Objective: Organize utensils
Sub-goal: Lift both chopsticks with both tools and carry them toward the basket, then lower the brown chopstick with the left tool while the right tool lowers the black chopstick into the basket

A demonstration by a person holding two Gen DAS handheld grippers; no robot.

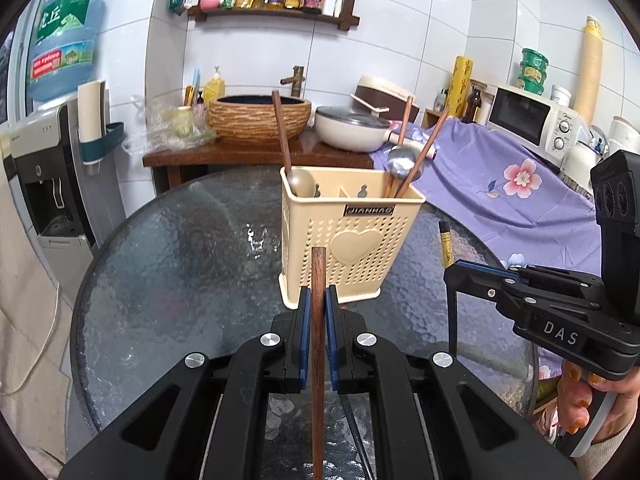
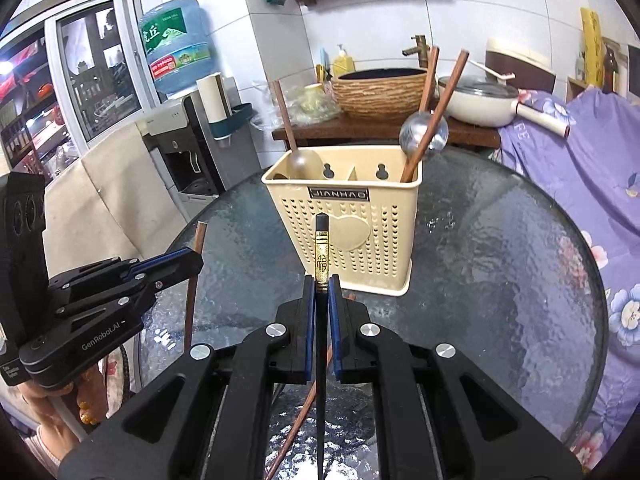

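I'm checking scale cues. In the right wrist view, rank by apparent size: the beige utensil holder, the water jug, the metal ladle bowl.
1. beige utensil holder
2. water jug, though it stands farther back, so true size is unsure
3. metal ladle bowl

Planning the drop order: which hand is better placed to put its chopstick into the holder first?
Roughly even, slightly left: the left tongs grip the brown chopstick in line with the holder; the right tongs hold the black chopstick similarly.

left gripper [image 1: 318, 296] clamping brown chopstick [image 1: 318, 280], cream holder [image 1: 352, 232] beyond
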